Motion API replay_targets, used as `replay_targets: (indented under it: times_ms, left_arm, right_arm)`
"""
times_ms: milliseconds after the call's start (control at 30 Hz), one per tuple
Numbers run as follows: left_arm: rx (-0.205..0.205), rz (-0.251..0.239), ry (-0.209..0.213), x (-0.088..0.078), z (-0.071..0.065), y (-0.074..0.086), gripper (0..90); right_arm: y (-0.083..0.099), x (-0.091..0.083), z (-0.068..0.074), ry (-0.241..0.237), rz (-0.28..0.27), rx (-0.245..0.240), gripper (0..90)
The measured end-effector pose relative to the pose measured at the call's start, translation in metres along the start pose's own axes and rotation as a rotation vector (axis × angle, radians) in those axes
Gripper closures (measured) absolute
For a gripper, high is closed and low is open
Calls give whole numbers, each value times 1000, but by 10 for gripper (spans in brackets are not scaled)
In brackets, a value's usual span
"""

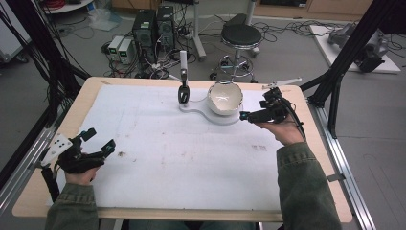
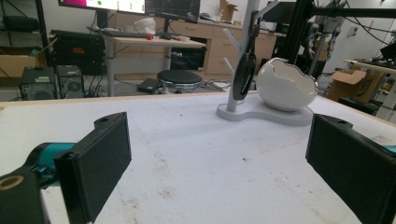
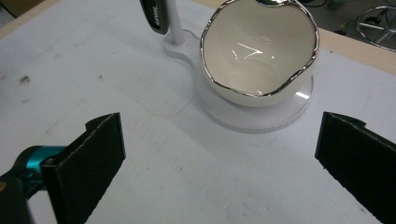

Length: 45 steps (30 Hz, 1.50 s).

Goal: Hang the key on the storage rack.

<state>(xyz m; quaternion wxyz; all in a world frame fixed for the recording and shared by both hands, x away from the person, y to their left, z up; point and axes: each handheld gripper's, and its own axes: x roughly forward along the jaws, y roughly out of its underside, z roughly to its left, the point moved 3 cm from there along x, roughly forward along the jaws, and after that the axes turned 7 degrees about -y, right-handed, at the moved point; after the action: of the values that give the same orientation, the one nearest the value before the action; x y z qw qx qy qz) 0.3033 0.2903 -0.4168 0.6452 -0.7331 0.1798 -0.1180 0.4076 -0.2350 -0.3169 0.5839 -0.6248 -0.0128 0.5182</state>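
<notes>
left gripper [image 1: 98,141]: near-left part of the white mat [image 1: 158,158], well apart from the egg-shaped bowl. Jaws spread wide, nothing between them. In the left gripper view [image 2: 219,186] the bowl sits far ahead, right of centre.
black hanging piece [image 1: 183,92]: hangs on the white post [image 1: 183,60], just left of the bowl. What it is, can't tell.
stand base [image 1: 203,112]: white, flat, carries post and bowl, far centre of mat.
egg-shaped bowl [image 1: 224,98]: white with a jagged shiny rim, sits on the round end of the base, opening tipped toward the right gripper. Inside looks bare in the right gripper view [image 3: 259,51].
right gripper [image 1: 246,115]: just right of the bowl, near the base edge, not touching that I can see. Jaws wide apart, nothing held. In the right gripper view [image 3: 219,163] the bowl lies ahead, between the lines of the two jaws, slightly right of centre.
right hand [image 1: 282,129]: holds that gripper, green sleeve behind it.
</notes>
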Motion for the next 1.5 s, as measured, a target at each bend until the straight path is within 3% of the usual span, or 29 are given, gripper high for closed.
replay_targets:
  times_ms: [500,700,1000,1067,1367,1500]
  left_arm:
    - [1,-1,-8,-1,0,1,71]
    - [-4,-9,-14,-2,1,1,71]
    - [0,-12,-21,-3,2,1,71]
    - [-2,-12,-22,-3,3,1,71]
    - [-5,-7,-28,-4,5,2,71]
    - [-5,6,-31,-4,6,3,71]
  right_arm:
    - [41,-12,-9,-6,-55,53,6]
    - [59,-17,-14,12,-105,38,5]
    - [94,-20,-23,2,-129,64,5]
    - [98,-21,-23,25,-124,48,5]
    - [124,-21,-25,37,-219,50,5]
    - [137,-18,-24,82,-257,26,5]
